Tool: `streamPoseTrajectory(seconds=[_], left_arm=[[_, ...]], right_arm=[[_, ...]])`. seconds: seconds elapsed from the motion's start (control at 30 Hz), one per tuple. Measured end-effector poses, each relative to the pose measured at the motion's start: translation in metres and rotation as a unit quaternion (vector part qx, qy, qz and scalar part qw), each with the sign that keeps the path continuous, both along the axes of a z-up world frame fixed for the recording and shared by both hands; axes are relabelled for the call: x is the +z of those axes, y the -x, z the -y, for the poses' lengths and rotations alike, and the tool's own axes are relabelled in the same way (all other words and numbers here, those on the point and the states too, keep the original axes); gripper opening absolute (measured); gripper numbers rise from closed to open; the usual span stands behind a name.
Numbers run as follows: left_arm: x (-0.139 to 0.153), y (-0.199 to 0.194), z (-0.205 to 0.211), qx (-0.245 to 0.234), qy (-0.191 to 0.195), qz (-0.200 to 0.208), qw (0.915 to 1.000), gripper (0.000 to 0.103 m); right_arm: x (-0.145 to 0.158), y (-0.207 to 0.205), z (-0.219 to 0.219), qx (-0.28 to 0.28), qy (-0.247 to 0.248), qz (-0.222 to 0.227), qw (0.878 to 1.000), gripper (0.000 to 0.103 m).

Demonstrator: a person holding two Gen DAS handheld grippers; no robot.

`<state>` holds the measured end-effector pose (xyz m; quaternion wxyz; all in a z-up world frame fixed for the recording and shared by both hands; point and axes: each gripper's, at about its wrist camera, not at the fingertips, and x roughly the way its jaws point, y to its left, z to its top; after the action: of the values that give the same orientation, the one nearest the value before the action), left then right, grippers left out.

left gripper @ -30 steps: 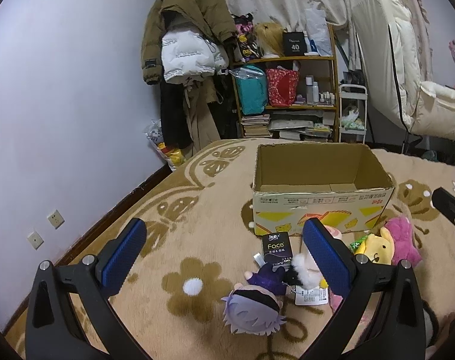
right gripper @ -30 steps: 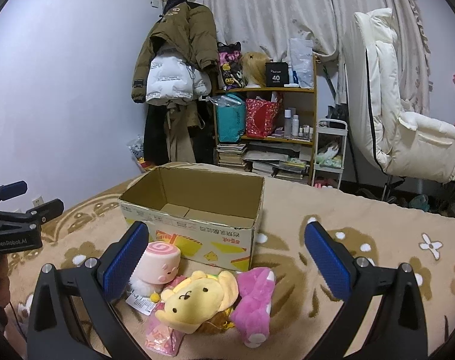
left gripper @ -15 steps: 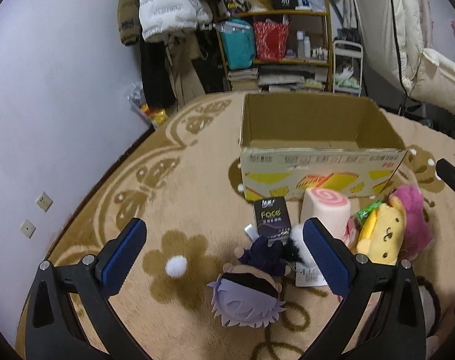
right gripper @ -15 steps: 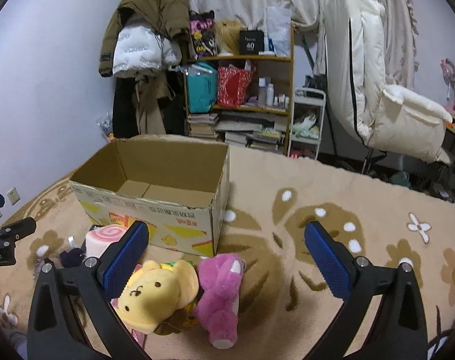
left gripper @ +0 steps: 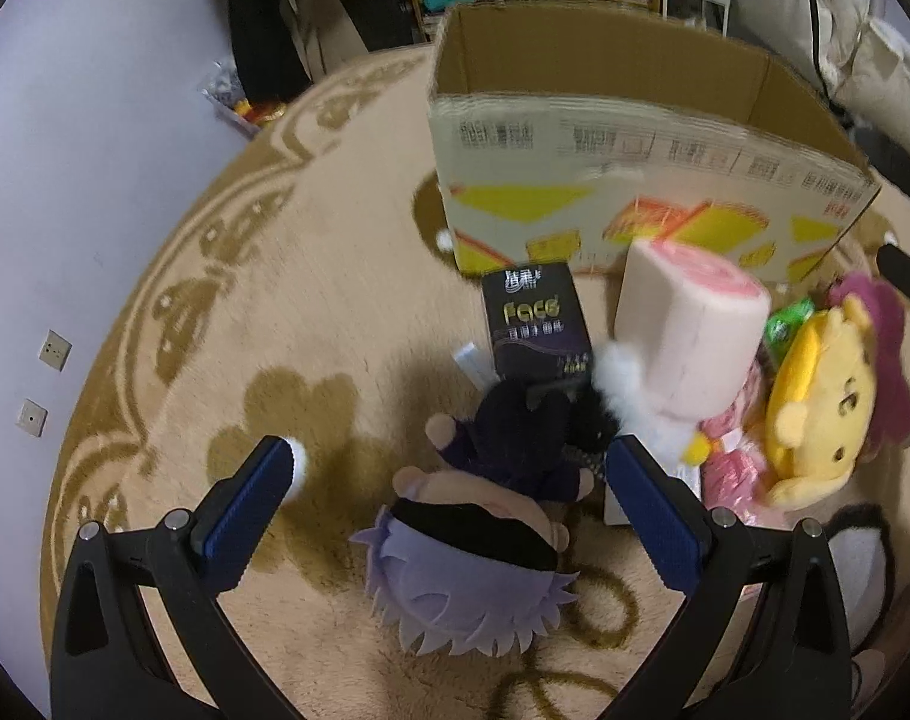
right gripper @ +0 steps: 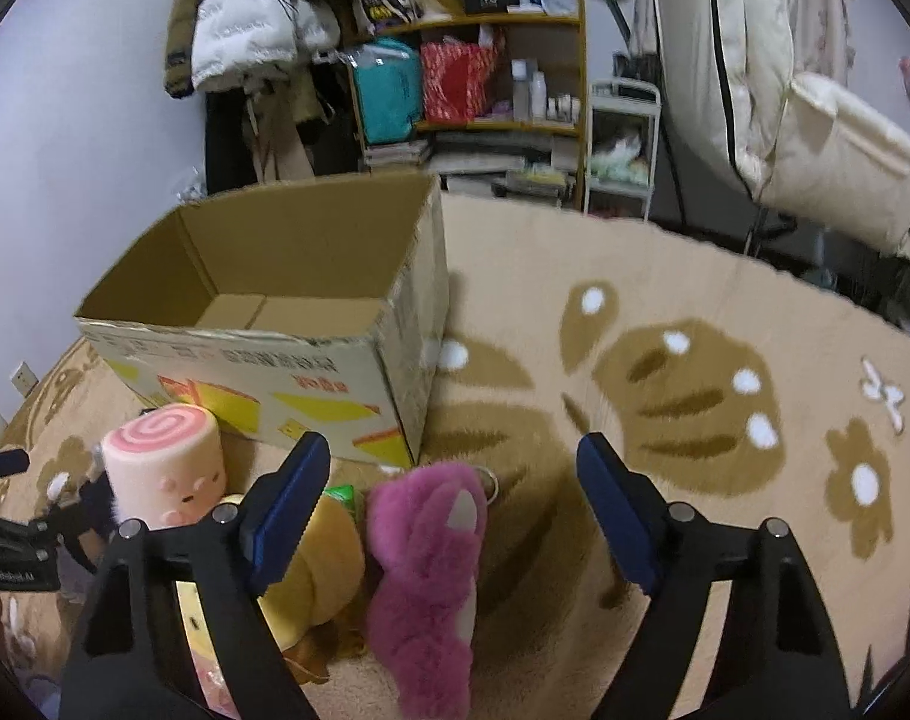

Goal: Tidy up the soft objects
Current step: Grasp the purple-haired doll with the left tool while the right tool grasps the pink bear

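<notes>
An open cardboard box (left gripper: pixel 635 138) stands on the rug; it also shows in the right wrist view (right gripper: pixel 287 324) and looks empty. In front of it lie soft toys: a purple-haired doll (left gripper: pixel 473 552), a pink swirl-roll plush (left gripper: pixel 689 336) (right gripper: pixel 167 462), a yellow bear (left gripper: pixel 827 408) (right gripper: pixel 317 570) and a magenta plush (right gripper: pixel 425 576). My left gripper (left gripper: pixel 449 480) is open, low over the purple-haired doll, jaws on either side of it. My right gripper (right gripper: pixel 455 492) is open just above the magenta plush.
A black tissue pack (left gripper: pixel 539 324) lies by the box. A beige patterned rug (right gripper: pixel 695 396) covers the floor. A shelf (right gripper: pixel 491 78), hanging coats (right gripper: pixel 245 42) and a white chair (right gripper: pixel 815 120) stand at the back. The wall (left gripper: pixel 65 240) is at left.
Both grippers have moved down and forward toward the toys. The left one now hangs low over the purple-haired doll, the right one over the magenta plush. Both stay open.
</notes>
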<state>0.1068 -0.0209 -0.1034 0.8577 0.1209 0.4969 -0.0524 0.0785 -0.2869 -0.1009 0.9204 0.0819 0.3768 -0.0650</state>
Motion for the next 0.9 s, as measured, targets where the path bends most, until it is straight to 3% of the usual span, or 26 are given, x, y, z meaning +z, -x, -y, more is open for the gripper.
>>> streamPoseTrajectory(seconds=[0.27,0.47,0.67,0.8,0.9], left_arm=[[-0.031,-0.013,0.004,-0.002,-0.026,-0.046,0.9986,0.103],[-0.05,-0.021,0.005,-0.002,-0.031,-0.063,0.9975,0.103],[-0.055,-0.024,0.004,0.002,-0.024,-0.07,0.9973,0.103],[-0.056,-0.023,0.001,0.01,-0.011,-0.079,0.9968,0.101],[-0.057,-0.022,0.001,0.011,-0.005,-0.083,0.9964,0.097]], right_arm=[[-0.022,-0.01,0.014,-0.002,-0.061,-0.037,0.997,0.084],[-0.035,-0.012,0.023,-0.002,-0.104,-0.054,0.993,0.064],[-0.04,-0.015,0.016,0.015,-0.112,-0.064,0.992,0.06],[-0.038,-0.014,0.007,0.036,-0.102,-0.062,0.992,0.041],[-0.036,-0.014,0.003,0.045,-0.094,-0.059,0.993,0.04]])
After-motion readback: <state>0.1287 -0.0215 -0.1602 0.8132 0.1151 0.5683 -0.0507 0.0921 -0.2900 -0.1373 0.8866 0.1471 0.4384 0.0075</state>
